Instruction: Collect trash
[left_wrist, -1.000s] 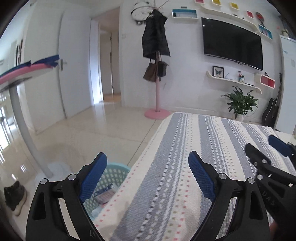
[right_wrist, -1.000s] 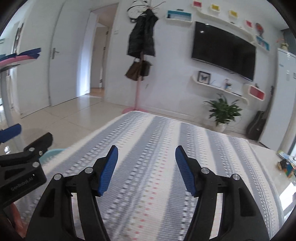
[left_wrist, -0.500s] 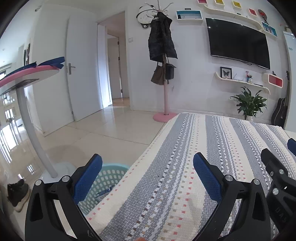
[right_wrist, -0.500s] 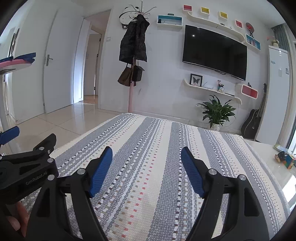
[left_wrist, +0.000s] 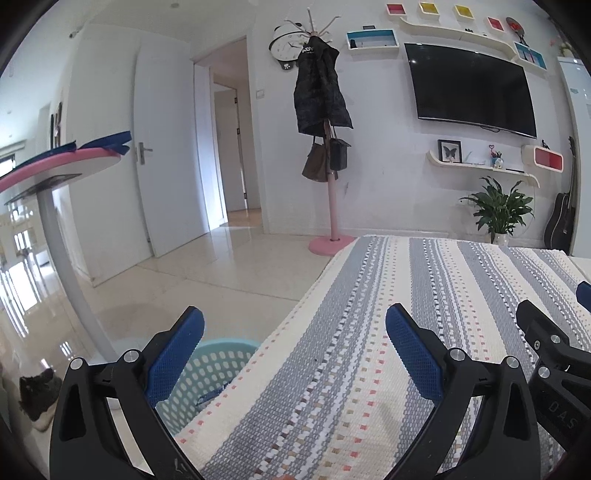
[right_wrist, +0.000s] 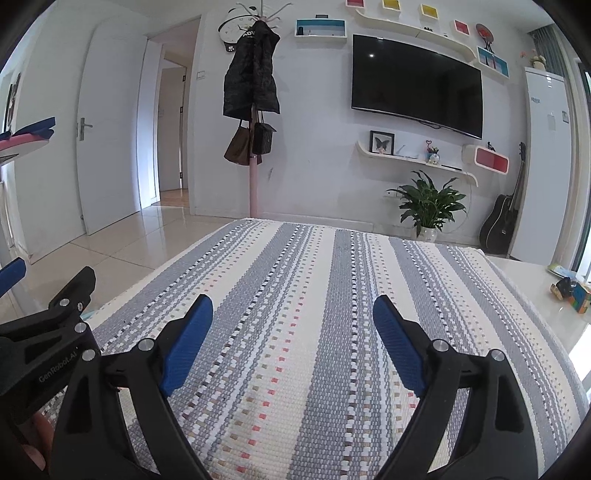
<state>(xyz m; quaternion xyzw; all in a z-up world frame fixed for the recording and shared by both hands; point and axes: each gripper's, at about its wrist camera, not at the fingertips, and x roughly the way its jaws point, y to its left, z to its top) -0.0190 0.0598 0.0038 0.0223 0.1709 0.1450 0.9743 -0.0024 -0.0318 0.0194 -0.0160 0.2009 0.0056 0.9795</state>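
A light blue perforated basket (left_wrist: 207, 376) stands on the floor just left of the striped cloth (left_wrist: 388, 332); something blue lies inside it. My left gripper (left_wrist: 293, 325) is open and holds nothing, its left finger above the basket and its right finger above the cloth. My right gripper (right_wrist: 291, 314) hovers over the striped cloth (right_wrist: 314, 295), its jaws opening with nothing between them. Each gripper shows at the edge of the other's view. No loose trash is visible on the cloth.
A pink-edged round table (left_wrist: 59, 162) on a white pole stands at left, with a dark shoe (left_wrist: 35, 391) at its foot. At the far wall are a pink coat stand (left_wrist: 328, 192), a potted plant (right_wrist: 428, 203), a guitar (right_wrist: 502, 218) and toys (right_wrist: 572, 291) at right.
Both views have tilted upward, showing more of the far wall. The right gripper's fingers have spread wider apart, and the left gripper's a little. Nothing was picked up.
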